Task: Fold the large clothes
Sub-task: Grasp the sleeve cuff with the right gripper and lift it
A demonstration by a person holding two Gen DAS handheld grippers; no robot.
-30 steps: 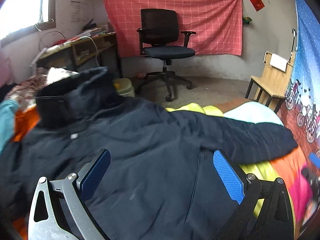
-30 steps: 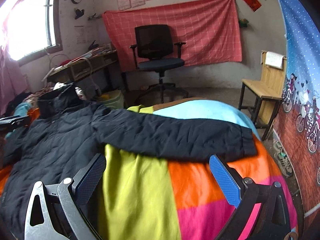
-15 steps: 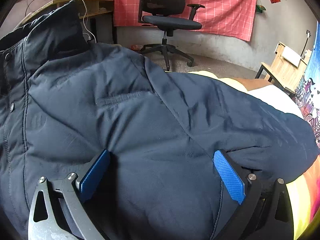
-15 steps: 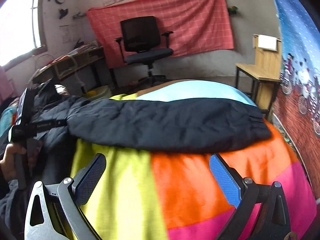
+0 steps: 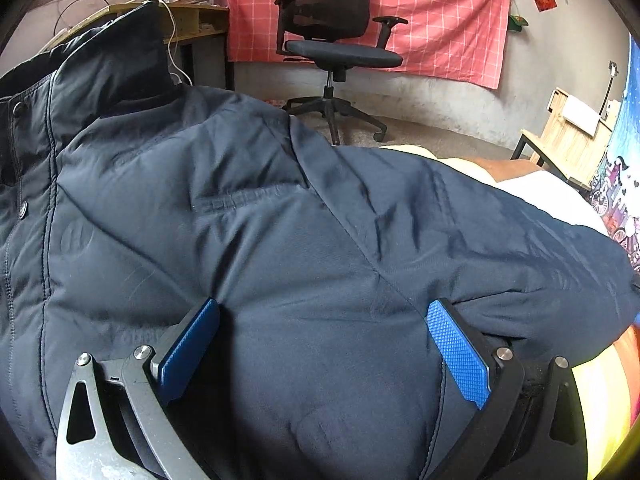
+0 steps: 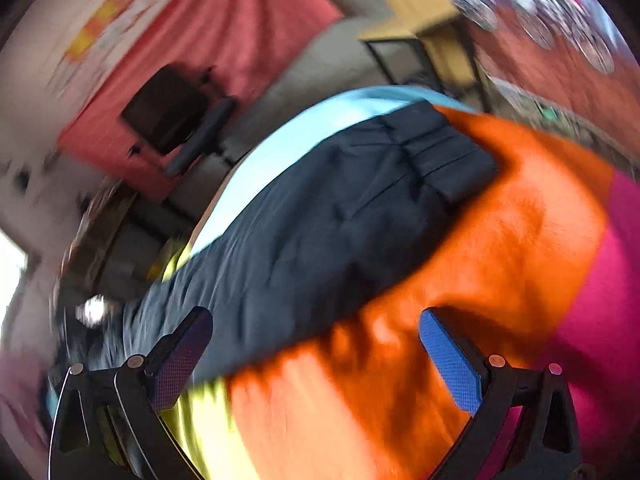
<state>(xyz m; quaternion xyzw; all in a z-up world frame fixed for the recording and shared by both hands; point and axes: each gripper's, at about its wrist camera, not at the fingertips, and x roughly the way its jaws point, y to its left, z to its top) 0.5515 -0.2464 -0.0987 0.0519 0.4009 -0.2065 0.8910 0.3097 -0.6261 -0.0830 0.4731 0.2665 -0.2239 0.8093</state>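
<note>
A large dark navy padded jacket [image 5: 280, 240] lies spread on a bed with a striped bright blanket [image 6: 500, 280]. In the left wrist view it fills the frame, collar at upper left. My left gripper [image 5: 322, 332] is open, its blue pads pressed down on the jacket's body near the armpit seam. In the blurred, tilted right wrist view the jacket's sleeve [image 6: 340, 208] stretches across the blanket, cuff at the upper right. My right gripper [image 6: 316, 344] is open and empty, just above the sleeve's near edge and the orange stripe.
A black office chair [image 5: 332, 48] stands on the floor beyond the bed, before a red checked cloth on the wall. A wooden desk [image 5: 192, 20] is at the back left. A wooden chair [image 5: 568, 136] stands at the right by a patterned wall hanging.
The left gripper has lowered close onto the jacket's body and stays there. The right gripper has swung fast and rolled, moving in towards the sleeve; its view is now tilted and blurred.
</note>
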